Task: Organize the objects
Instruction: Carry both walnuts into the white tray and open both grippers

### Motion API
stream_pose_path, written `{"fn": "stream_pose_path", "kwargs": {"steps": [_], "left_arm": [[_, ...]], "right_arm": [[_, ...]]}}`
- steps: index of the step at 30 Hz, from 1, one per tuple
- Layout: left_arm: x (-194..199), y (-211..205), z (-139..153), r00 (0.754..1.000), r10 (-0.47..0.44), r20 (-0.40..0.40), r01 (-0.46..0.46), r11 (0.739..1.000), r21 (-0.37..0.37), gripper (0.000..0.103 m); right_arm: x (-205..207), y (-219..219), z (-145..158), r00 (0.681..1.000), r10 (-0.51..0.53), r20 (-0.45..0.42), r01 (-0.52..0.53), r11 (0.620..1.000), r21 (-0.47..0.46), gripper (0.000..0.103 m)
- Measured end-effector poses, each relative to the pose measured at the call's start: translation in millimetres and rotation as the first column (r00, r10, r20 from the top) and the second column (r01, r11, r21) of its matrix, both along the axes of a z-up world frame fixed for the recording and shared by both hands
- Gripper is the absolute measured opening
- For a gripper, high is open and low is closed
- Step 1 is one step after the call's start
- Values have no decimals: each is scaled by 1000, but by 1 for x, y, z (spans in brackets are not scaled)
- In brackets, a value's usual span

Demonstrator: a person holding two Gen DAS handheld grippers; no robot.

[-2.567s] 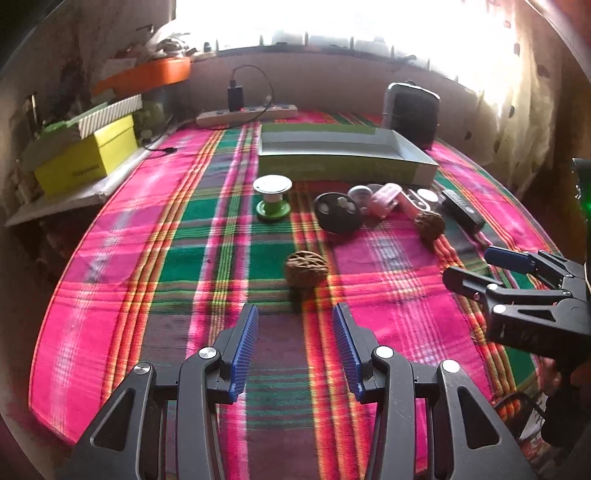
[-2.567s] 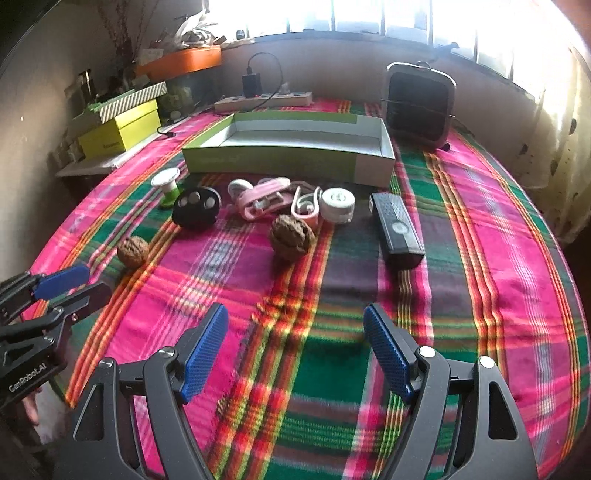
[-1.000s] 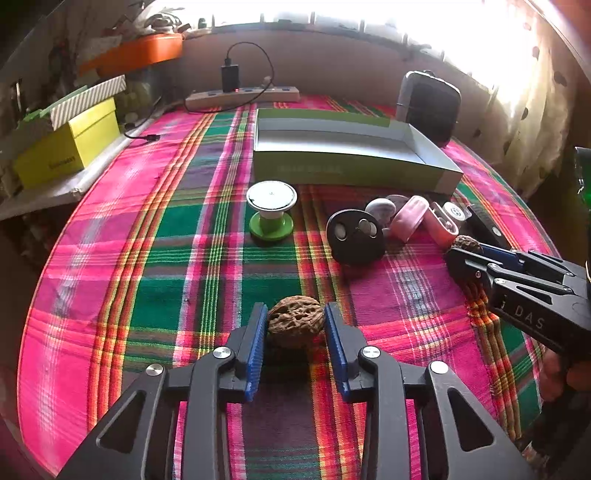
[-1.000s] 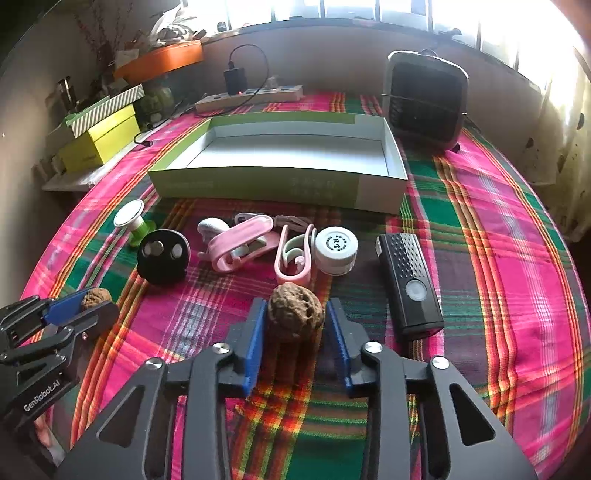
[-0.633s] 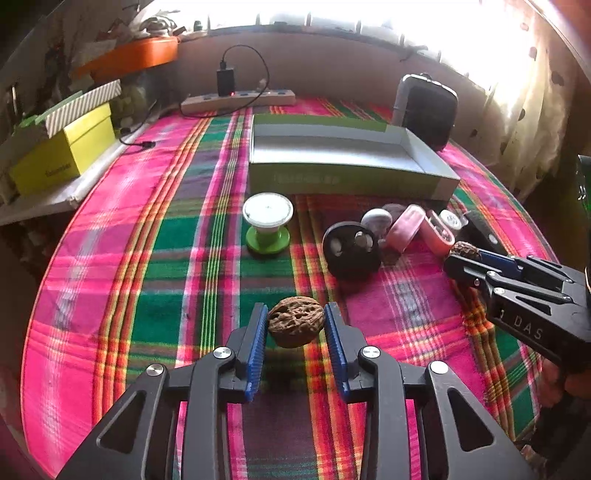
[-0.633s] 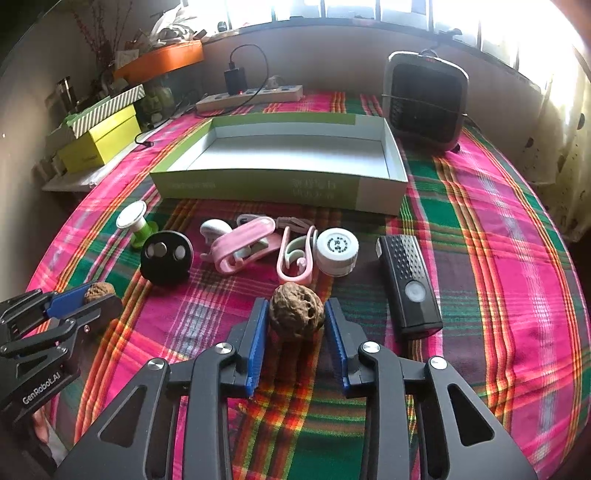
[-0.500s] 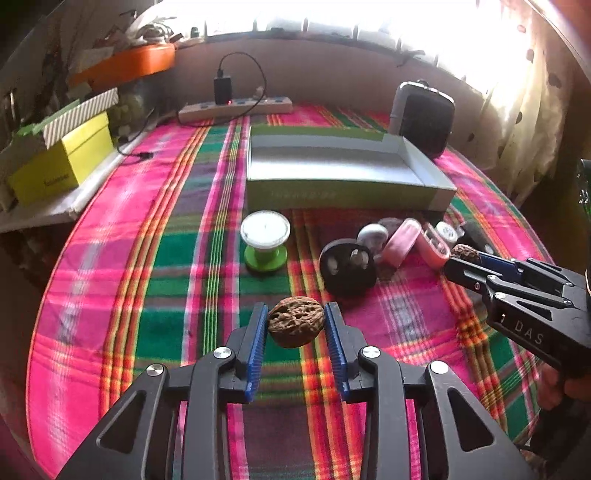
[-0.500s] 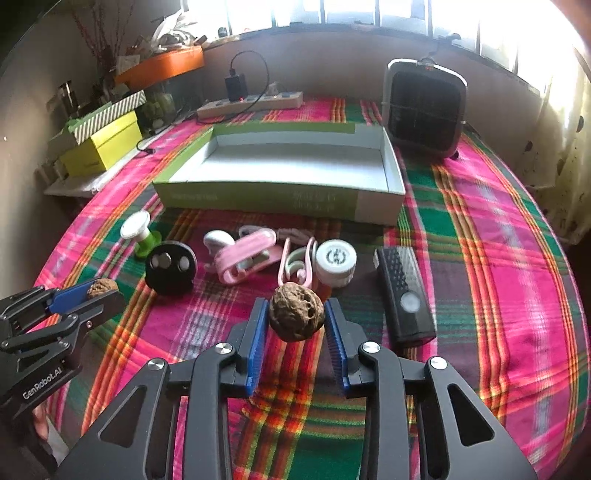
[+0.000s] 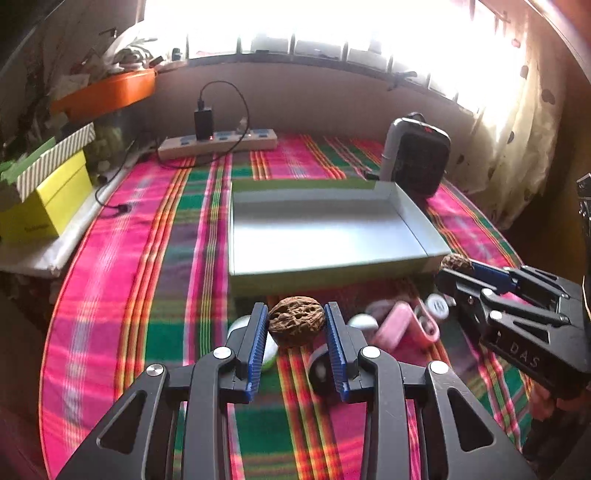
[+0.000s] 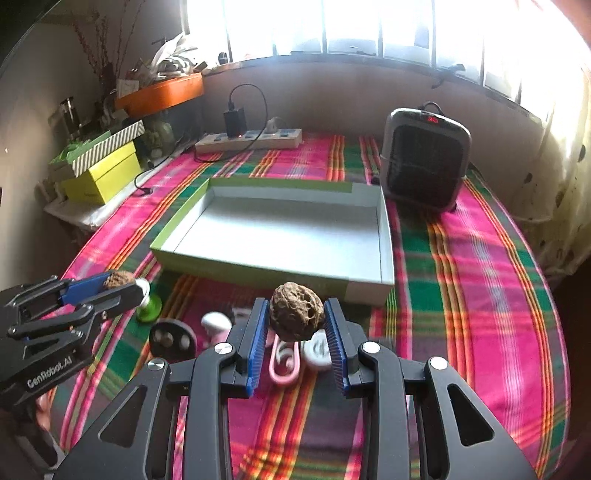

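Now each hand-held gripper [image 9: 296, 326] [image 10: 295, 321] clamps walnut [image 9: 296, 322] [image 10: 296, 316] between pads.

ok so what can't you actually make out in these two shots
- Left wrist view: the green spool and black disc are mostly hidden behind the left gripper and its walnut.
- Right wrist view: the white round case is half covered by the right gripper; its label is unreadable.
- Both views: the window is blown out.

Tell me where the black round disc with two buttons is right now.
In the right wrist view the black round disc lies on the plaid cloth, lower left, between the green spool and the pink clips.
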State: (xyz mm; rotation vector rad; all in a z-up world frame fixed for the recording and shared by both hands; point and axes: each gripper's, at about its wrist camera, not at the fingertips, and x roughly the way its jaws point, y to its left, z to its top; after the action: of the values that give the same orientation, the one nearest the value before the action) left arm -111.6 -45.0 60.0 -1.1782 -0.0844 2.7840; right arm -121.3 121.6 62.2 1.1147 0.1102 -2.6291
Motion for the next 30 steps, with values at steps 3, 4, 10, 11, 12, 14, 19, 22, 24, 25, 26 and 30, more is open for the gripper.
{"fn": "stream_pose_path", "kwargs": {"steps": [3,4,10,11,12,14,19,22,24,25,26,30], "left_arm": [[-16,-3,1,1000,10,2,-10,1000,3,29],[-21,-5,1,1000,13,4,-13,1000,6,29],[-52,-10,-6,999,11,33,-11,1000,11,29],[-58,-9,-8,999,10,36,-10,1000,5,29],[-62,-9,-9,999,11,39,-11,1000,2,29],[-72,-7,-11,999,-3,48,3,1000,1,29],[-98,-4,-19,997,-11,78,12,1000,-4,29],[-109,-3,-24,996,-16,91,16,1000,-8,29],[-114,-1,-27,995,-19,98,21,1000,-13,29],[-117,-1,-29,995,-21,102,23,1000,-15,29],[-118,-1,-30,994,-23,105,25,1000,-15,29],[-124,1,-36,992,-26,121,29,999,-18,29]], "right_arm": [[-14,-2,0,1000,3,8,-3,1000,0,32],[-18,-2,0,1000,3,10,-3,1000,-3,32],[-47,-3,-2,1000,4,29,-4,1000,0,32],[-51,-3,-3,999,5,33,-5,1000,1,32],[-55,-4,-5,999,6,36,-6,1000,6,32],[-64,-5,-7,999,2,44,-3,1000,11,32],[-88,-4,-17,997,-11,78,10,1000,13,32],[-98,-5,-22,996,-14,90,13,1000,19,32],[-102,-5,-24,995,-15,94,12,1000,28,32],[-105,-5,-26,995,-16,99,13,999,30,32],[-107,-5,-28,995,-17,102,14,999,32,32],[-114,-4,-32,993,-23,114,19,999,38,32]]}}
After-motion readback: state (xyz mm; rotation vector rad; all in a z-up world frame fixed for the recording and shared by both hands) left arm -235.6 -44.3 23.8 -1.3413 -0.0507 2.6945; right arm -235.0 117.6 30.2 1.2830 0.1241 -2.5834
